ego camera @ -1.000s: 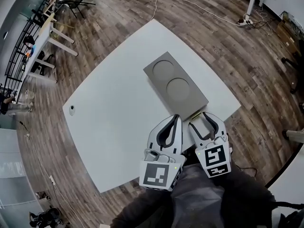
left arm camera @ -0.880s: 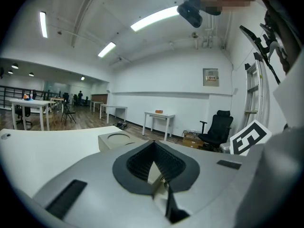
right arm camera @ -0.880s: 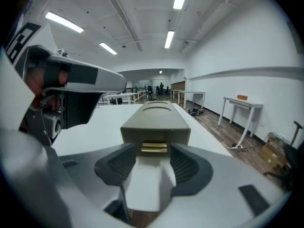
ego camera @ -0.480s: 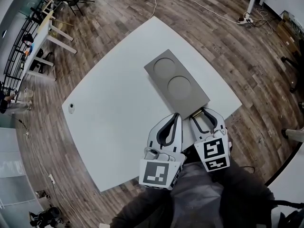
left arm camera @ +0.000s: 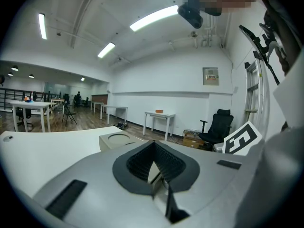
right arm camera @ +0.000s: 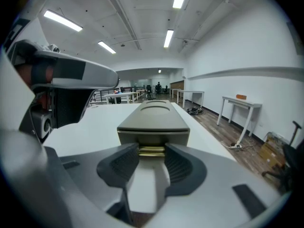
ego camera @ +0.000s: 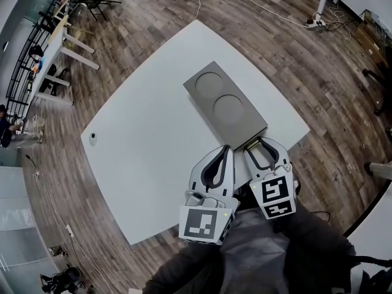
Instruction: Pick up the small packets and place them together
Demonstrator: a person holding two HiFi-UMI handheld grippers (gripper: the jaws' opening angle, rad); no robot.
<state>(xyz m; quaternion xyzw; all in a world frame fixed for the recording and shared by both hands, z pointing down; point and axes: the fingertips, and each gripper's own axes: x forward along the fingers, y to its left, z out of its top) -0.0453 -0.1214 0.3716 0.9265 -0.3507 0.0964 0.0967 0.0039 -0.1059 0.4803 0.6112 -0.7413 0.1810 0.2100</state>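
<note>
A flat grey box with two round recesses lies on the white table. A brass-coloured handle sits on its near end face. My right gripper is at that end, its jaws closing with the handle between the fingertips. In the right gripper view the box runs straight ahead of my right gripper. My left gripper is just left of it, shut and holding nothing; its tips meet. No small packets show in any view.
A small dark object lies near the table's left edge. The near table edge runs just under both grippers. Wooden floor surrounds the table, with cables far off and desks at the room's sides.
The right gripper's jaws have narrowed round the box's handle. The left gripper has stayed where it was.
</note>
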